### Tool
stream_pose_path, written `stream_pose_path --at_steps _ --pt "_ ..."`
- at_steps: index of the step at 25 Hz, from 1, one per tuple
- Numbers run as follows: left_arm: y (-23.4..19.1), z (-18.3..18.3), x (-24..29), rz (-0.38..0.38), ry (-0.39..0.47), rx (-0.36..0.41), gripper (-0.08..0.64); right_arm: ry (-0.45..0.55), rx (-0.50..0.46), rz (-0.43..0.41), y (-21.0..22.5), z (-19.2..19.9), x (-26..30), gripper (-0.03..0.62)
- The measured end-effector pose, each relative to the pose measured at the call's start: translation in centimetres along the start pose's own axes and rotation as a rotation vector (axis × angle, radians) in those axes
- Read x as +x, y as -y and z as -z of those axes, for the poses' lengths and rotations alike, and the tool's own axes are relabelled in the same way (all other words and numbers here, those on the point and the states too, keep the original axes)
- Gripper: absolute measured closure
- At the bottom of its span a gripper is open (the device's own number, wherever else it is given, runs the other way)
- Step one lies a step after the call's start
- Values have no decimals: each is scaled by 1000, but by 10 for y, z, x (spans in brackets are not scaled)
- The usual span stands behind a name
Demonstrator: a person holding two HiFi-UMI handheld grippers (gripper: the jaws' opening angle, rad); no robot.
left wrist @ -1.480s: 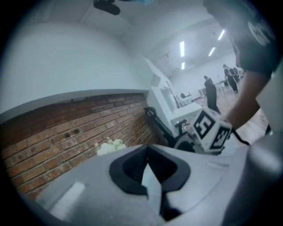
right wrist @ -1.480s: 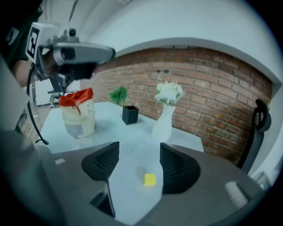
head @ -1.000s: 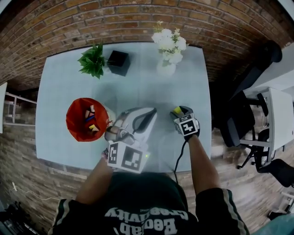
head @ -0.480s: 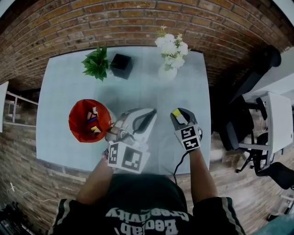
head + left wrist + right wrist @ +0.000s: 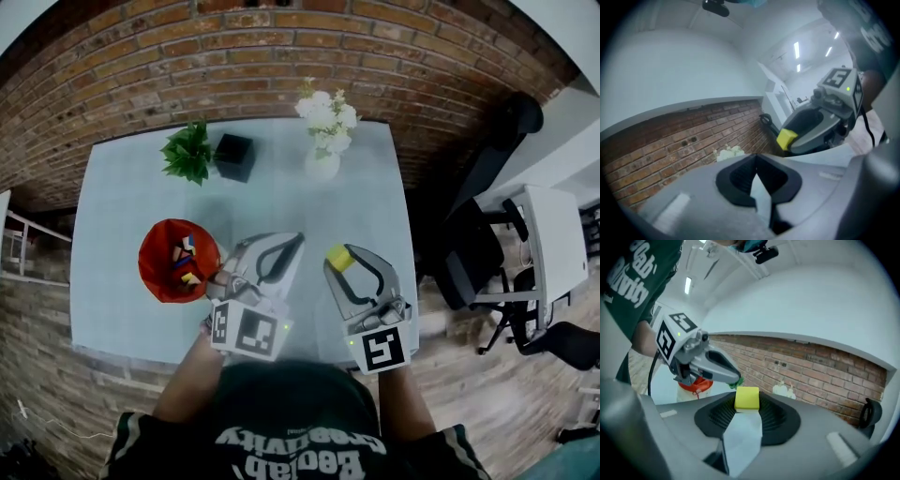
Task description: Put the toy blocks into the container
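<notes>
**Yellow block is riding in the right gripper's pinch**

The right gripper (image 5: pixel 341 262) is pinching the yellow block (image 5: pixel 746 398) at its fingertips, its jaws having just been closing onto it, and it is hovering over the table (image 5: pixel 122 197) near the person's edge. The left gripper (image 5: pixel 296 240) is sitting beside it, jaws pressed together, gripping nothing. Just left of it, the red container (image 5: pixel 153 255) is holding several blocks (image 5: pixel 185 263).

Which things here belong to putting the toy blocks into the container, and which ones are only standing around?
Part of the job:
- yellow block, held in the right tool
- red container
- blocks already inside it

Only standing around:
- green plant
- black box
- vase of white flowers
- office chair beside the table
</notes>
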State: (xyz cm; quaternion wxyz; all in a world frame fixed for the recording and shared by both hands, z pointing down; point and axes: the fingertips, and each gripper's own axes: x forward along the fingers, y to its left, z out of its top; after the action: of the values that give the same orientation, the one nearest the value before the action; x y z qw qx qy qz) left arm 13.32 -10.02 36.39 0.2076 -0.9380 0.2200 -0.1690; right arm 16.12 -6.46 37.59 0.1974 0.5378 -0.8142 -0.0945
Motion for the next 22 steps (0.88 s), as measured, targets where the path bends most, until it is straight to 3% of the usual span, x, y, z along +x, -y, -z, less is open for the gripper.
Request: stream_pose_path --at_steps 3,12,22 --pt "1 0 -5 0 0 -2 555 30 35 6 -9 -15 -9 440" --pt "-15 -2 -37 -53 8 5 555 63 7 -37 -32 -40 3 440" --pt "-81 52 -134 -259 -114 -14 555 159 -25 -267 -123 -95 80 439"
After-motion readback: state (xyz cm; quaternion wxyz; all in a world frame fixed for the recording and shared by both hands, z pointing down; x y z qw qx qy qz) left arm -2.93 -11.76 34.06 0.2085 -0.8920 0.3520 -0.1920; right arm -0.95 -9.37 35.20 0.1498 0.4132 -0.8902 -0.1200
